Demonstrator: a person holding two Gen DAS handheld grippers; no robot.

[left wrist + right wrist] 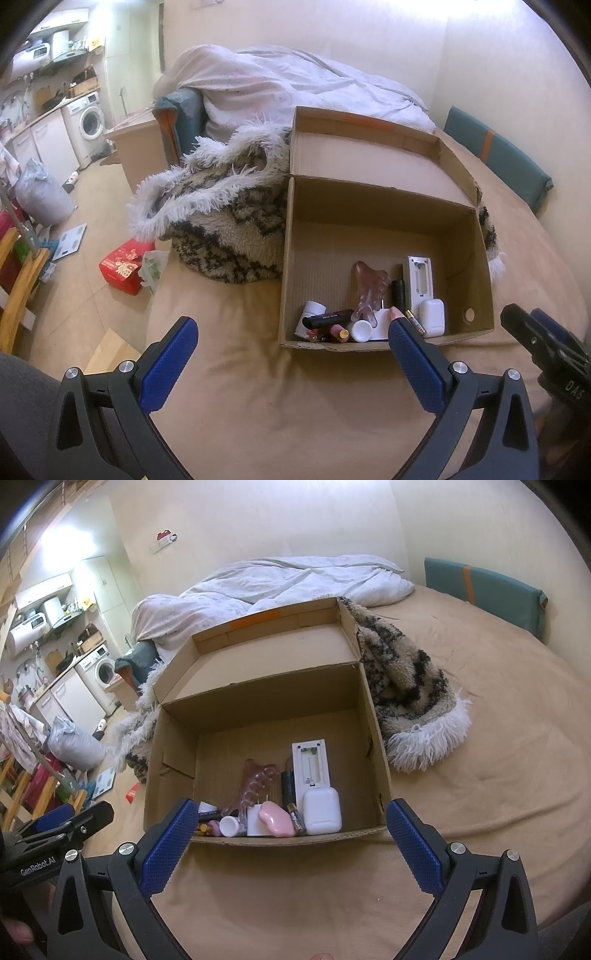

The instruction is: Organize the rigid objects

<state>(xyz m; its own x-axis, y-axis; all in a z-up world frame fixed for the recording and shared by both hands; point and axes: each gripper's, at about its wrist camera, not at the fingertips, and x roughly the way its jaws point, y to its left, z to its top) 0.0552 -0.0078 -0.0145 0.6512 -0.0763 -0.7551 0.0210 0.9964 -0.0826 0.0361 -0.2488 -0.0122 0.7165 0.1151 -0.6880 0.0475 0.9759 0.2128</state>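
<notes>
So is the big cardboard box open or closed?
Open. The cardboard box has its lid flipped back, so small things like the white case show inside.

left gripper (291, 341): jaws wide apart, empty | cardboard box (388, 210): lid up, small items along near wall

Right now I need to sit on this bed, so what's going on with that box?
A person holds two blue-padded grippers, left and right, both open and empty, over the tan bedsheet. Before them stands an open brown cardboard box with small items gathered along its near wall: a white earbud case, a pink oval case, a white remote, cosmetics tubes. Nothing is being gripped.
</notes>
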